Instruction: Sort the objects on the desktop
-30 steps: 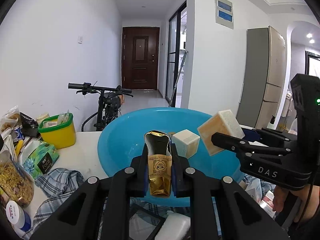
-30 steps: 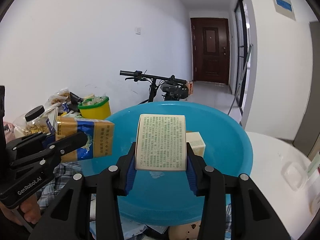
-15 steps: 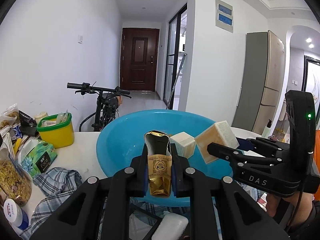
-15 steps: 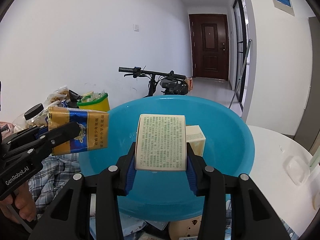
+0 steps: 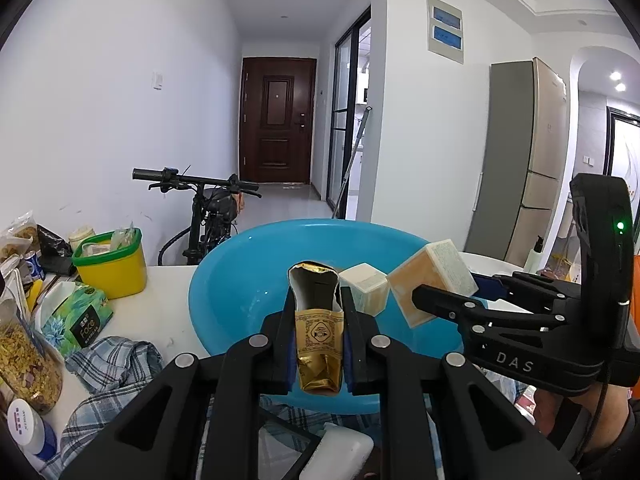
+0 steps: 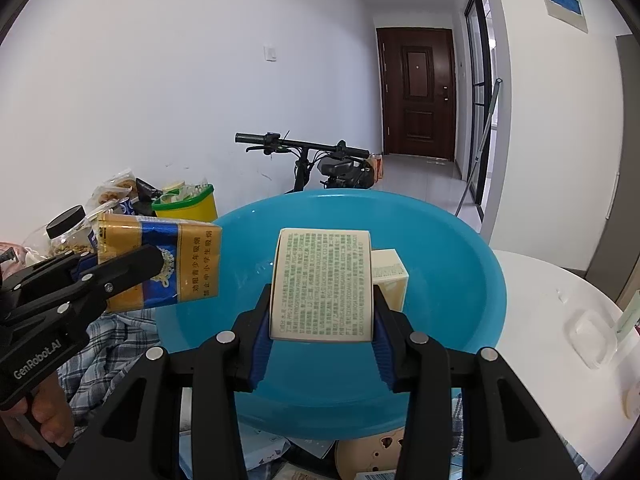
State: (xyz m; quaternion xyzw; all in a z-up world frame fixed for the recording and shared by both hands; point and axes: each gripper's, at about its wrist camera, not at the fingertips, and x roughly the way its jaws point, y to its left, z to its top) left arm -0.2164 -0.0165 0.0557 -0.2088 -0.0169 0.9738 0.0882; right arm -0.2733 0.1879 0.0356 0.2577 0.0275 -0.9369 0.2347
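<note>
My left gripper [image 5: 318, 332] is shut on a gold and blue cigarette pack [image 5: 319, 340], held over the near left rim of a blue basin [image 5: 240, 304]. The pack also shows in the right wrist view [image 6: 168, 264]. My right gripper [image 6: 322, 320] is shut on a cream box with green print [image 6: 323, 284] and holds it above the basin [image 6: 452, 288]. That box shows in the left wrist view [image 5: 432, 276] too. A small cream box [image 5: 364, 294] lies inside the basin.
A yellow tub with a green rim [image 5: 110, 264], a tissue pack [image 5: 76, 318], snack bags and a checked cloth [image 5: 112, 364] crowd the table's left. A bicycle [image 5: 208, 208] stands behind. A clear plastic lid [image 6: 590, 336] lies on the white table at right.
Both grippers have risen a little and drawn back from the basin with their loads; the basin sits lower and farther in both views. Both grips are unchanged.
</note>
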